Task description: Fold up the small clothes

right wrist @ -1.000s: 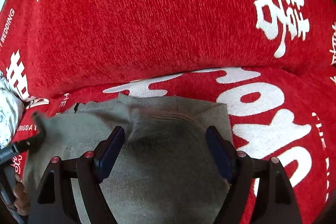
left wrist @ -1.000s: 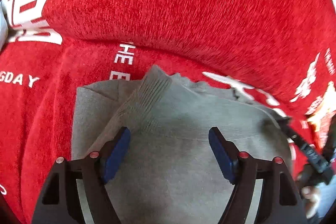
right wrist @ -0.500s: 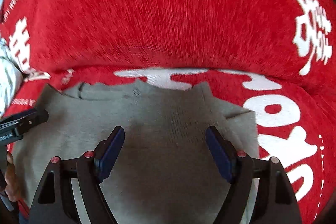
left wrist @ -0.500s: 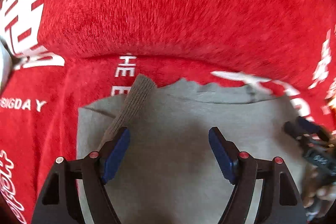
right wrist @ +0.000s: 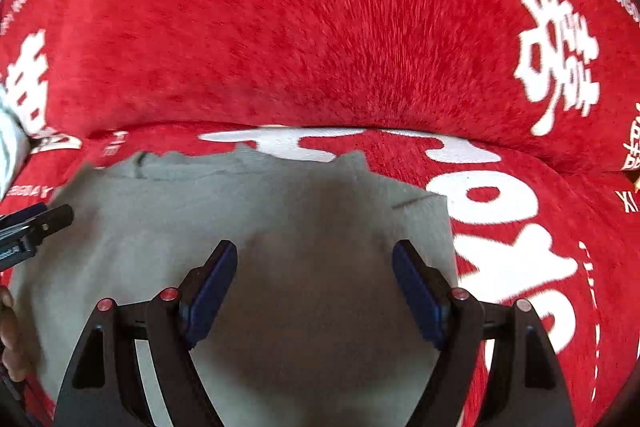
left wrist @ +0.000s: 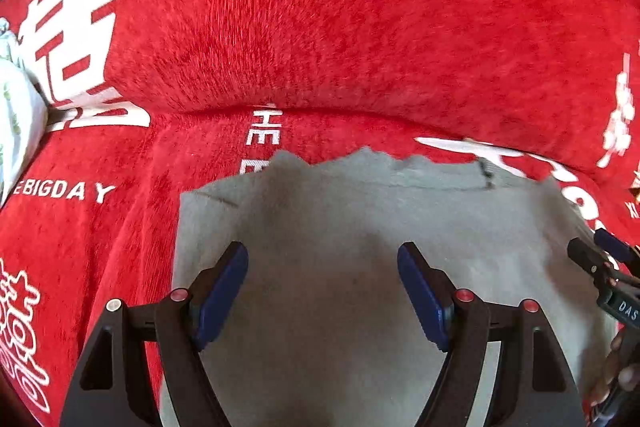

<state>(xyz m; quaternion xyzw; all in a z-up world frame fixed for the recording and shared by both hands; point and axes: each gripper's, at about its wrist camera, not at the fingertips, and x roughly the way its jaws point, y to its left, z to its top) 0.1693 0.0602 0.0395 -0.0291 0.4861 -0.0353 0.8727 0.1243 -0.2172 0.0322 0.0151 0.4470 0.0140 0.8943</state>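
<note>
Left gripper [left wrist: 322,281] and right gripper [right wrist: 314,279]: both spread wide, holding nothing, poised over the grey garment [left wrist: 360,247], contact not determinable. Garment lies flat on the red cover [left wrist: 320,27]. Ribbed cuff, raised a second ago, now lies down.

grey garment [left wrist: 340,247], red white-lettered cover [left wrist: 320,27]

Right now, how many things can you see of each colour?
Grey: 1, the grey garment
Red: 1, the red sofa cover
Whitish: 1, a pale printed cloth at the left edge
Black with blue fingers: 2, left gripper, right gripper
Total: 5
</note>
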